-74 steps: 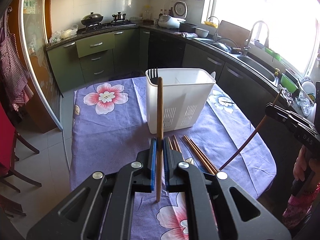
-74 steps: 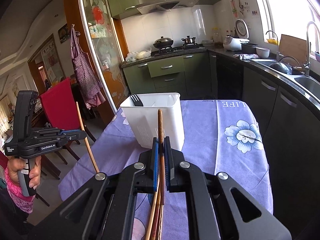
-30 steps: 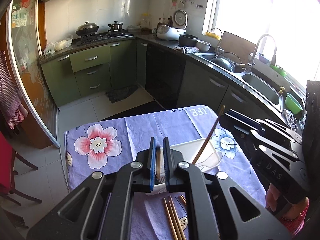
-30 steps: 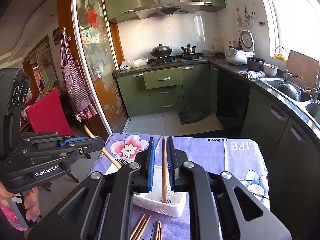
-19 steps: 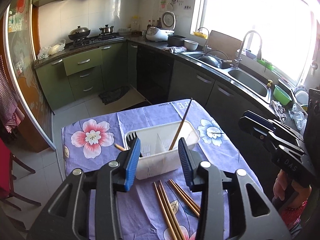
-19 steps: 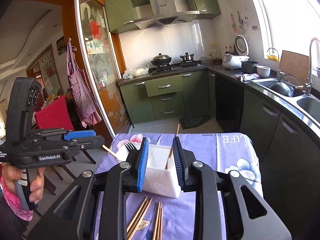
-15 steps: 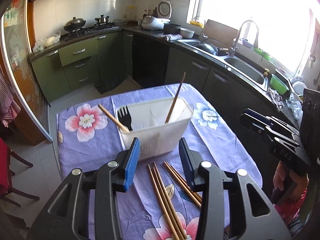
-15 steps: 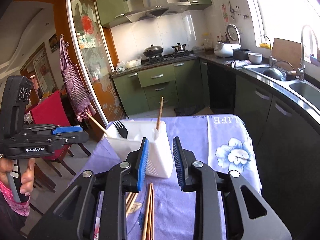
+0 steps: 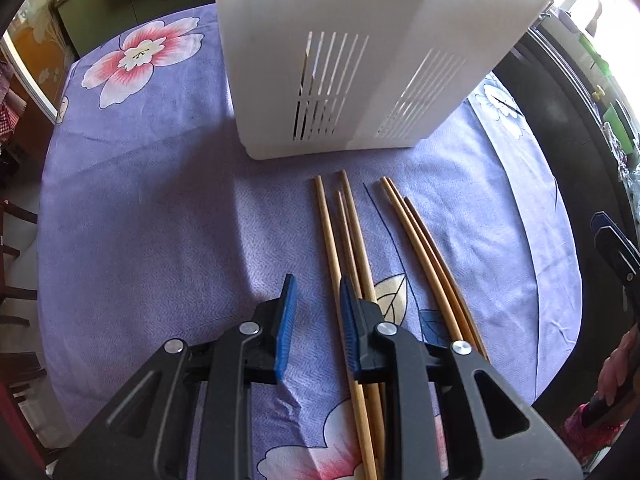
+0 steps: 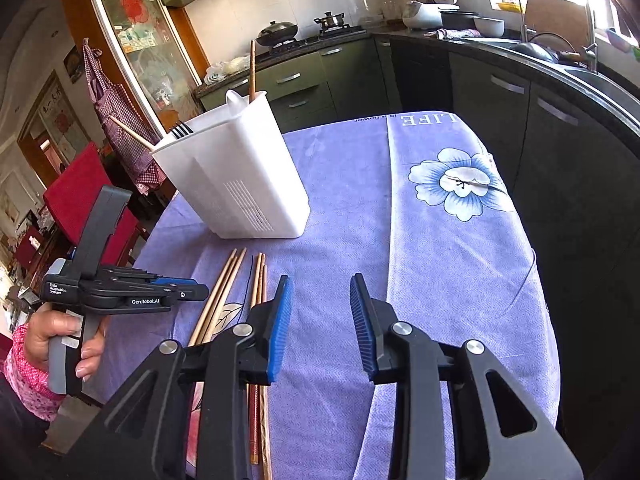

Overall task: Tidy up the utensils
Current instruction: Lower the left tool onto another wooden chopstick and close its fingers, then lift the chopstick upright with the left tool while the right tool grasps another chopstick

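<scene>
A home kitchen: green cabinets (image 10: 304,76), stove with wok (image 10: 278,32), sink (image 10: 600,76)

Left wrist view: steeply down, close over the desk (image 9: 132,216), past blue-padded fingers (image 9: 286,320) onto loose chopsticks (image 9: 332,240), white utensil caddy (image 9: 360,52) looming just ahead. Right wrist view: higher, shallower, across the desk toward the kitchen counter (image 10: 520,46). Shared by both: caddy (image 10: 236,184), chopsticks (image 10: 224,284), purple floral tablecloth (image 10: 440,240)

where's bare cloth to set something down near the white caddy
Free: the purple tablecloth left of the chopsticks, and the stretch right of the caddy by the blue flower. Crowded: directly in front of the caddy.
</scene>
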